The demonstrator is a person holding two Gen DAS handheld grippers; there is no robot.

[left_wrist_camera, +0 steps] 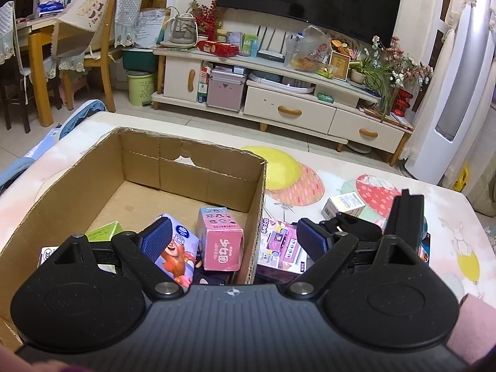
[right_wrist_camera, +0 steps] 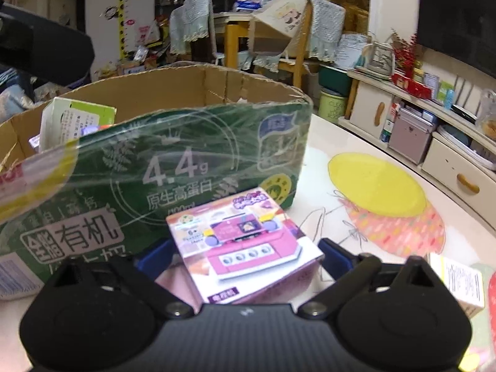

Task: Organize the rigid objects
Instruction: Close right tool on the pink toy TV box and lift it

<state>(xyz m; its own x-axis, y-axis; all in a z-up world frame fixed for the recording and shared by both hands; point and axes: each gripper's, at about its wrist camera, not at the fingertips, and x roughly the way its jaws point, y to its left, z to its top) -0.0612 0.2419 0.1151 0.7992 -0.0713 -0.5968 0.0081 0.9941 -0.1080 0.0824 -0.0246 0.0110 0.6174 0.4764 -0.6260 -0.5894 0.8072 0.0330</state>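
Left wrist view: left gripper [left_wrist_camera: 235, 238] hovering over the near right corner of an open cardboard carton [left_wrist_camera: 139, 155], jaws wide and gripping nothing. Below and between them, the carton's right wall and a pink box [left_wrist_camera: 221, 241] standing inside it. Left of that box, a purple pack with a cartoon figure [left_wrist_camera: 178, 254]; further left, a green box [left_wrist_camera: 102, 232]. Far half of the carton floor bare. Just outside the right wall, on the patterned worktop [left_wrist_camera: 310, 161], a pink toy box [left_wrist_camera: 280, 245] with the other gripper around it. Further off to the right, a small white box [left_wrist_camera: 342, 206], well apart from the carton.

Right wrist view: right gripper [right_wrist_camera: 243, 251] pointing down at the same toy box, which sits on the worktop just beside the carton's green printed side. Jaws wide, one blue pad [right_wrist_camera: 333, 252] close at the box's right corner, the other partly hidden behind its left edge; cannot tell whether either pad presses on it. Over the carton rim at far left, a white and green box [right_wrist_camera: 74, 121] poking up. At the near right edge, the white box again.
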